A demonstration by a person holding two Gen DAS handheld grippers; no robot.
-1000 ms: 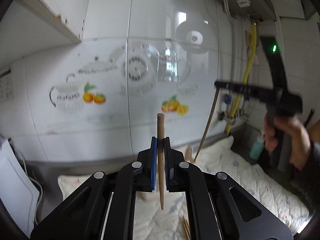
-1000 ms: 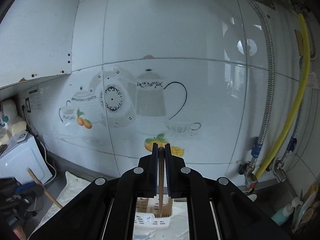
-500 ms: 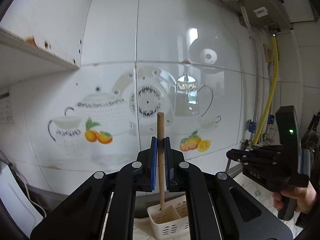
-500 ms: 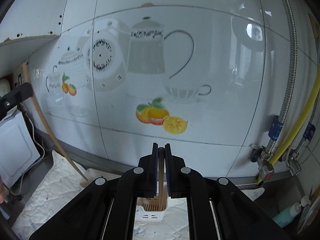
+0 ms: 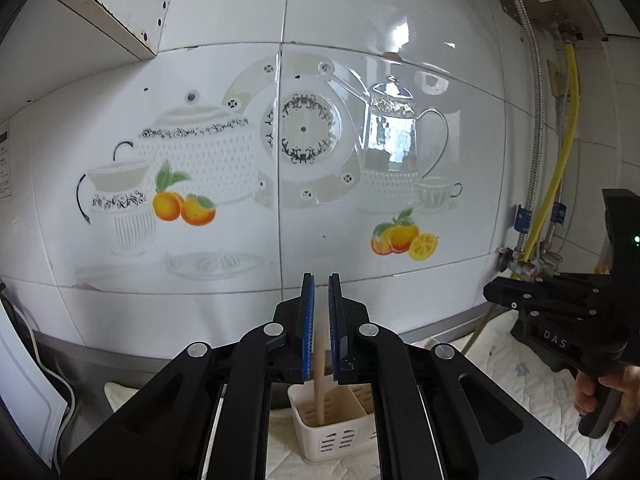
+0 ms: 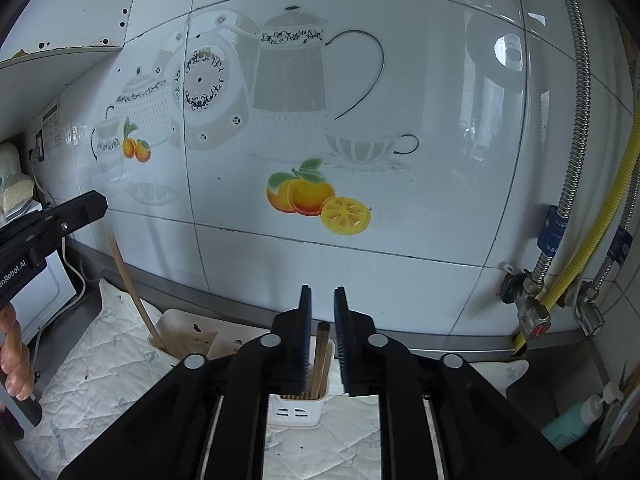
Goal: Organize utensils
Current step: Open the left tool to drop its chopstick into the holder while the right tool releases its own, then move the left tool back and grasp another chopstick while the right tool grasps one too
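Here, a white utensil caddy [image 5: 332, 432] sits on the quilted mat [image 6: 100, 360] by the wall. Both the left gripper [image 5: 319, 320] and right gripper [image 6: 320, 328] hover narrowly parted above, each apparently freeing its upright chopstick [image 5: 320, 376] into a compartment.

left hand-held gripper [image 5: 320, 300] level, facing wall, jaws parted. right hand-held gripper [image 6: 322, 312] level, jaws parted. each gripped by bare hand [image 5: 600, 390].
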